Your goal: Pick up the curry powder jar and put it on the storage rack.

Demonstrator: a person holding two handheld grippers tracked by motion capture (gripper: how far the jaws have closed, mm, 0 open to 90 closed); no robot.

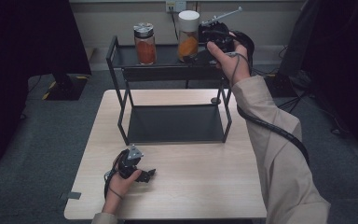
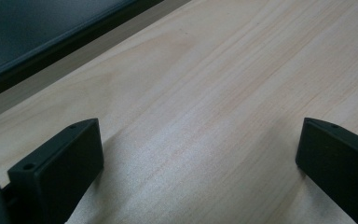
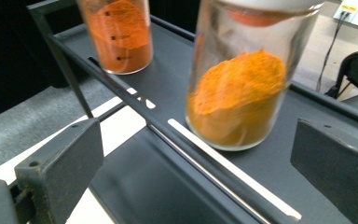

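A white-lidded jar (image 1: 188, 36) of yellow-orange powder stands upright — long axis vertical — on the far top shelf of a black rack (image 1: 116, 88), right of a darker spice jar (image 1: 145, 44). The right hand-held gripper (image 1: 200, 55) hovers just beside it, jaws spread. Its own view reveals powder heaped unevenly — the left hand-held gripper (image 1: 148, 175), spread too, rests on the worktop (image 1: 200, 186).

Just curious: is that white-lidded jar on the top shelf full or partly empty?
Partly empty. The white-lidded jar holds orange powder in its lower half or so, with clear glass above.
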